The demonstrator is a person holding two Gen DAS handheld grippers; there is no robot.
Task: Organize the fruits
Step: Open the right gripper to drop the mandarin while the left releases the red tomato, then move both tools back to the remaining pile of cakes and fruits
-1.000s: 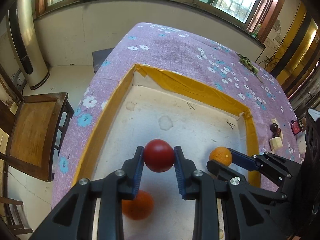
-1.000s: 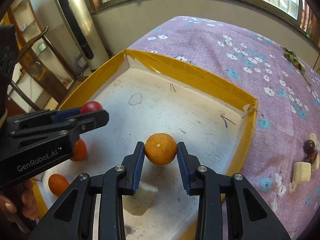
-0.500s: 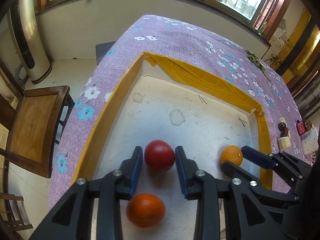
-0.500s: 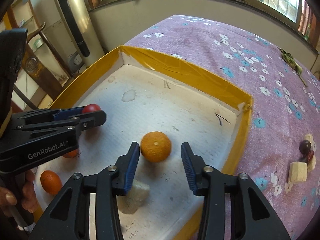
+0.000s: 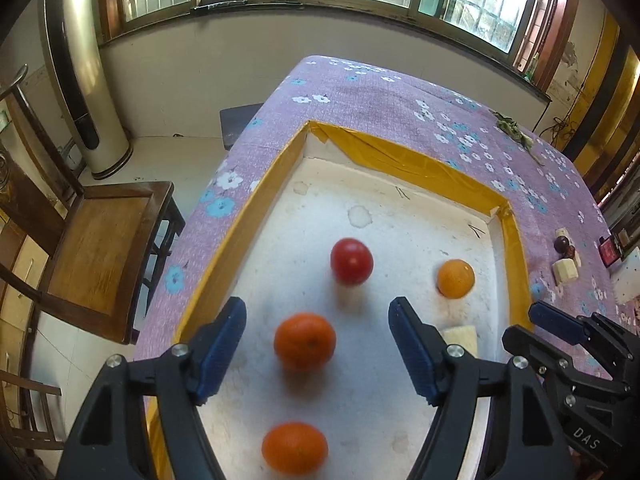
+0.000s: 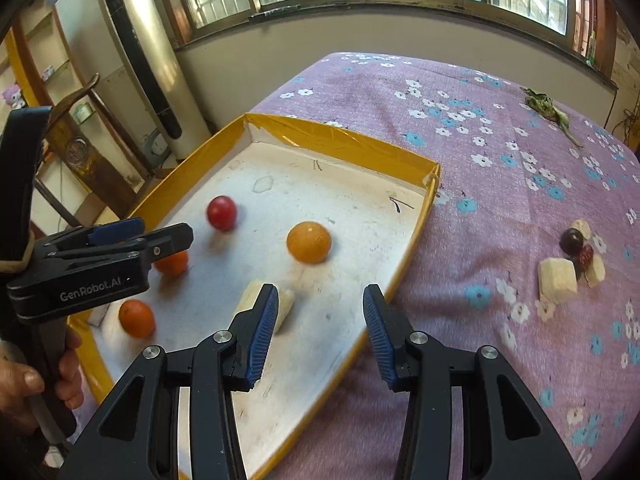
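as both pairs of fingers spread wider over the yellow-rimmed tray (image 5: 256, 216), the left gripper (image 5: 316, 344) and the right gripper (image 6: 320, 328) held nothing, their blue pads clear of every fruit. a red fruit (image 5: 351, 261) lay free on the tray's white floor ahead of the left fingers, with a pale orange (image 5: 455, 279) well to its right near the tray's right wall. a deeper orange (image 5: 305, 342) sat in line between the left fingers without touching them, and a second one (image 5: 295, 447) lay nearer the camera. a pale chunk of fruit (image 6: 286, 300) rested just beside the right gripper's left finger. out on the purple flowered desk cloth (image 6: 500, 152), more pale pieces and dark fruits (image 6: 572, 256) were clustered well apart from the tray. a hand (image 6: 24, 384) gripped the left tool's handle.
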